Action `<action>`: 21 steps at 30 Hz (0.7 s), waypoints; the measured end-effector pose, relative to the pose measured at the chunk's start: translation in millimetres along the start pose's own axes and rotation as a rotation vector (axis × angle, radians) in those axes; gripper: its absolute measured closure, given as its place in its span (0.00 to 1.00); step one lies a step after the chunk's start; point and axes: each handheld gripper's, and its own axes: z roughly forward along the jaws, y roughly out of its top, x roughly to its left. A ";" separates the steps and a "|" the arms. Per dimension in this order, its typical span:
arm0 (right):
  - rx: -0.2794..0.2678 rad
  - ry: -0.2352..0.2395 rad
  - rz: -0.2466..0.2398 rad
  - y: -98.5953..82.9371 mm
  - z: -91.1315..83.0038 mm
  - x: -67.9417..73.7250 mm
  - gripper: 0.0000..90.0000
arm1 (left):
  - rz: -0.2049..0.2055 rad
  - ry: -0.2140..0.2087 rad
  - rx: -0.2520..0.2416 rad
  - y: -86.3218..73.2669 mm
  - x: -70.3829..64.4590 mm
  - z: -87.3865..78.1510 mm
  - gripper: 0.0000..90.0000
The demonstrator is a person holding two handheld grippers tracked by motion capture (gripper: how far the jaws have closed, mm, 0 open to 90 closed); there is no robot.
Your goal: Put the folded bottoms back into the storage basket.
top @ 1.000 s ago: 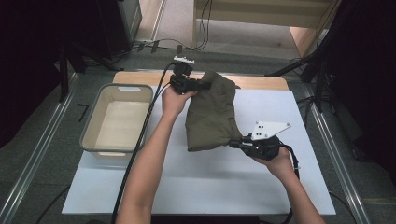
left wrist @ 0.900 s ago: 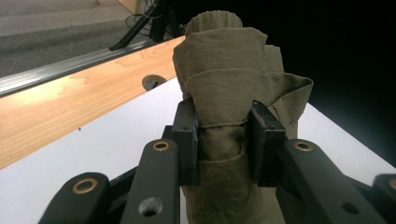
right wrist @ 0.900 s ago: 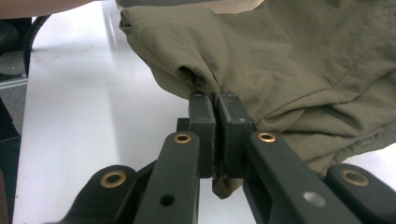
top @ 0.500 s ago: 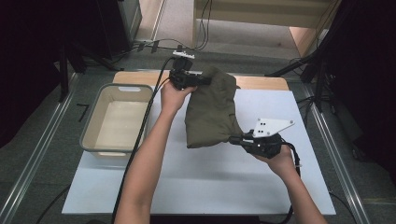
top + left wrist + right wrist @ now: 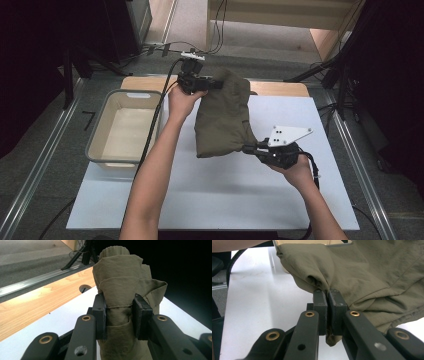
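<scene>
An olive-green garment (image 5: 223, 117) hangs stretched between both grippers above the white table (image 5: 210, 200). My left gripper (image 5: 212, 84) holds its far end at the back of the table. In the left gripper view the left gripper (image 5: 119, 315) is shut on a bunched fold of the garment (image 5: 122, 287). My right gripper (image 5: 248, 148) pinches the near right corner. In the right gripper view the right gripper (image 5: 328, 311) is shut tight on a thin edge of the garment (image 5: 372, 277).
A beige rectangular basin (image 5: 100, 137) with nothing in it sits on the table's left side. A wooden strip (image 5: 280, 88) runs along the far table edge. Cables trail from both grippers. Metal rails (image 5: 35, 170) flank the table on the floor.
The left gripper has lifted the garment's far end slightly up and toward the back of the table. The right gripper stays at the near corner.
</scene>
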 end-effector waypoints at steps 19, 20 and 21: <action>-0.008 0.002 -0.023 10.3 7.2 4.8 0.93 | 0.010 0.016 0.002 2.2 3.2 -14.6 0.78; -0.005 0.003 -0.024 10.7 7.6 4.8 0.93 | 0.012 0.016 0.004 2.2 3.4 -15.3 0.78; -0.005 0.003 -0.024 10.7 7.6 4.8 0.93 | 0.012 0.016 0.004 2.2 3.4 -15.3 0.78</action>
